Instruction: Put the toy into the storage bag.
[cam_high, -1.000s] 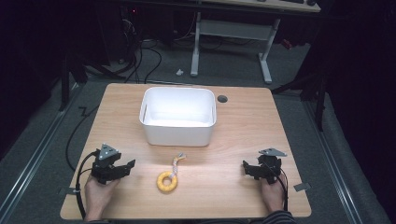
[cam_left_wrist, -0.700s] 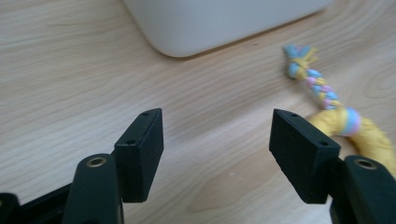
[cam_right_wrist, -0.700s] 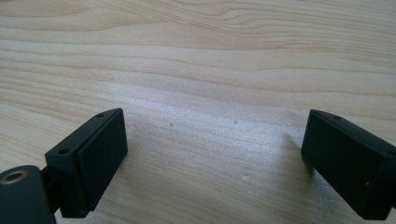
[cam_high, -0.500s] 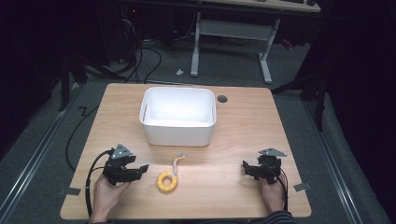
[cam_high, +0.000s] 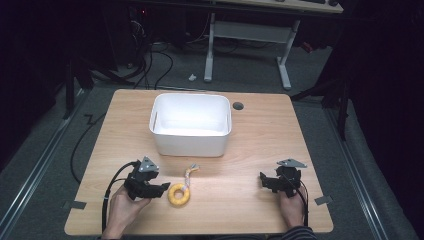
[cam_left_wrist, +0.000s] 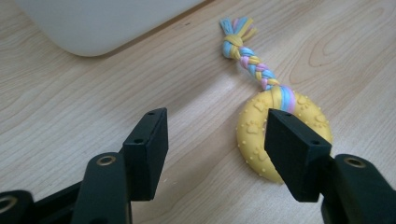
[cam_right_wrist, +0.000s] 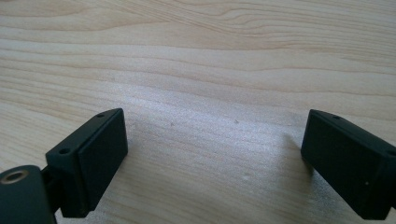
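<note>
Now my left claw has slid across the worktop toward three o'clock since a second ago, jaws released, closing on the yellow ring toy, which lies at six o'clock of the white bin. My right claw stays parked, released. Its braided tail reads clearly through the left gripper view.

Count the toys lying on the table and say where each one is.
1: a yellow ring toy with a braided tail, on the table in front of the white bin, just beside the open left gripper. The bin's inside looks empty.
</note>
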